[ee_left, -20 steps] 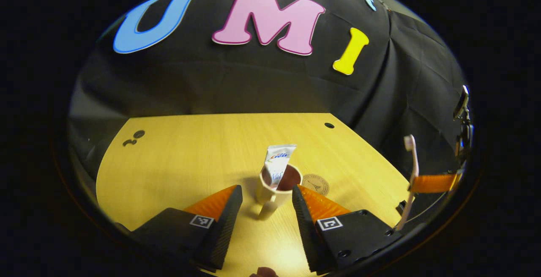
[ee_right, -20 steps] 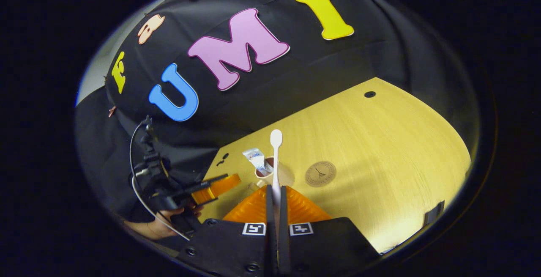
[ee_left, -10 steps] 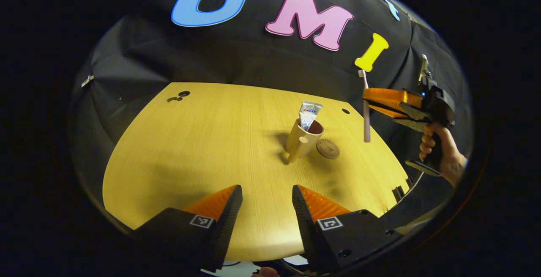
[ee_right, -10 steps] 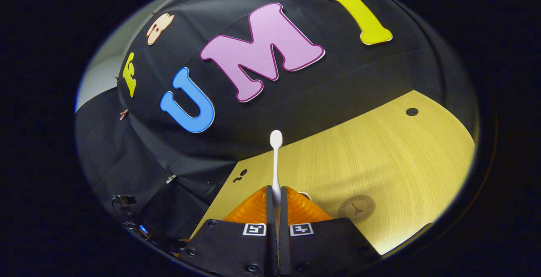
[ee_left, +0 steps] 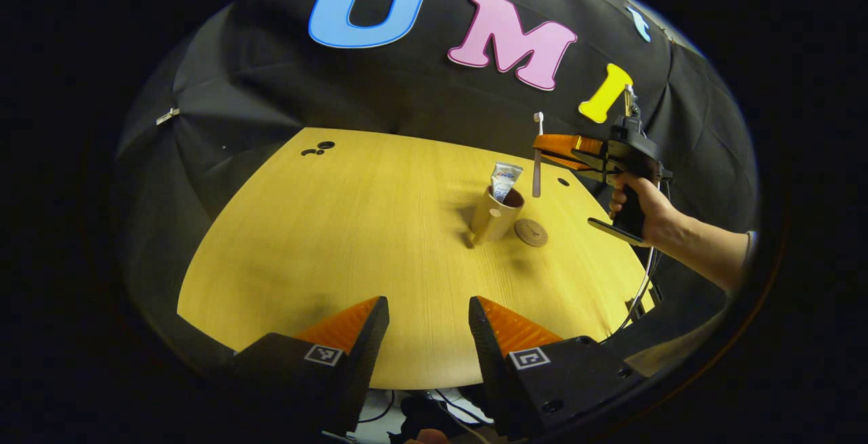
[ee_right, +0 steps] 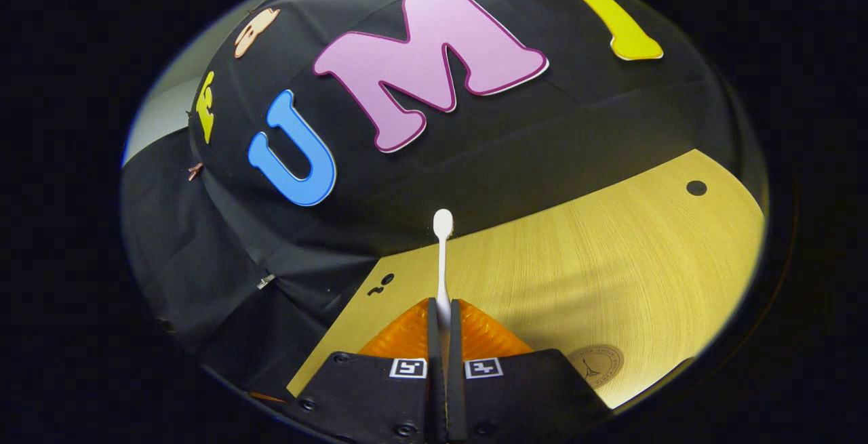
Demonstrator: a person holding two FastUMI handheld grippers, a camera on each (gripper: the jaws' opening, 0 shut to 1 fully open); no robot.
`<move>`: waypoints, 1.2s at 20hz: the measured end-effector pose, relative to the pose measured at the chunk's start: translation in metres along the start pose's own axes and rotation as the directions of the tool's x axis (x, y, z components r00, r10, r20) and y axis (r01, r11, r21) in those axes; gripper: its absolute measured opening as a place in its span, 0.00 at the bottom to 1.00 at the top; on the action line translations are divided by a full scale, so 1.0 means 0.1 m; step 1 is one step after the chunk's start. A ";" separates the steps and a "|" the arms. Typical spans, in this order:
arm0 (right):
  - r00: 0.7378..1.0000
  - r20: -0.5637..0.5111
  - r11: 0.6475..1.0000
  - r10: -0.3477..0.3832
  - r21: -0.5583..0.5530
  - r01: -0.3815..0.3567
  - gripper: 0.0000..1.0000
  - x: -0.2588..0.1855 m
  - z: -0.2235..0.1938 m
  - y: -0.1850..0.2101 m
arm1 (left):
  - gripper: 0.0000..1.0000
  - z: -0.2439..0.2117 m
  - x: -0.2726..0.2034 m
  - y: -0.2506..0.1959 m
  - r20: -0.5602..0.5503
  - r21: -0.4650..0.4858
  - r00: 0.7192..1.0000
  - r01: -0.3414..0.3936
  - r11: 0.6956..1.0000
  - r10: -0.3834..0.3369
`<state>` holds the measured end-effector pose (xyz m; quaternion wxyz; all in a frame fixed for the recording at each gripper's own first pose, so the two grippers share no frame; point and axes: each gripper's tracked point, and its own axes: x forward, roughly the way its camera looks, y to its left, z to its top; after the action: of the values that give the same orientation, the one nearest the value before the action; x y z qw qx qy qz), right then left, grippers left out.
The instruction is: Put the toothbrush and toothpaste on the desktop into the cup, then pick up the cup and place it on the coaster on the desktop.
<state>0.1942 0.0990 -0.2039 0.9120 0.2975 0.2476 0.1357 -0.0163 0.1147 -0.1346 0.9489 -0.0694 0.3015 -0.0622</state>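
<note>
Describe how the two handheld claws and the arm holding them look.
The left claw has two wedge-shaped fingers with ribbed faces on black blocks, each bearing a square black-and-white marker. The right claw has the same black blocks and markers; in the left gripper view it shows a black pistol-style handle with a trailing cable, held by a bare forearm.

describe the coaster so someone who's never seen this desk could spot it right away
On the yellow wooden desktop, find the tan handled cup with a white toothpaste tube standing in it. Right beside the cup, on the side nearer the hand, lies the round brown coaster. It is the one flat disc there, with a small dark emblem at its centre.
</note>
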 end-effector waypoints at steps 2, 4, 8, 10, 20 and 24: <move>1.000 -0.008 1.000 -0.001 -0.009 0.000 0.06 0.13 -0.04 -0.08 | 0.74 -0.01 -0.06 0.02 -0.002 -0.019 1.000 -0.024 1.000 0.024; 1.000 -0.011 1.000 -0.001 -0.003 0.001 0.06 0.23 -0.07 -0.14 | 0.74 -0.01 -0.08 0.03 -0.006 -0.037 0.999 -0.044 0.998 0.044; 1.000 -0.021 0.999 0.018 -0.043 -0.019 0.06 0.42 -0.21 -0.21 | 0.74 -0.02 -0.09 0.00 -0.016 -0.080 0.997 -0.074 0.994 0.073; 0.999 -0.038 0.996 0.024 -0.086 -0.027 0.06 0.48 -0.33 -0.24 | 0.74 -0.05 -0.07 -0.01 -0.029 -0.089 0.996 -0.091 0.992 0.088; 0.997 -0.082 0.979 0.007 -0.201 -0.023 0.10 0.42 -0.54 -0.25 | 0.74 -0.04 0.03 -0.11 -0.051 -0.075 0.995 -0.094 0.993 0.090; 0.995 -0.097 0.979 0.011 -0.201 -0.031 0.17 0.22 -0.56 -0.18 | 0.74 0.07 0.15 -0.16 -0.039 -0.077 0.998 -0.060 0.995 0.057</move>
<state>0.1845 0.1196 -0.2622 0.9232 0.1989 0.2725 0.1838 -0.0016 0.0969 -0.1348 0.9412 -0.0965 0.3230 -0.0237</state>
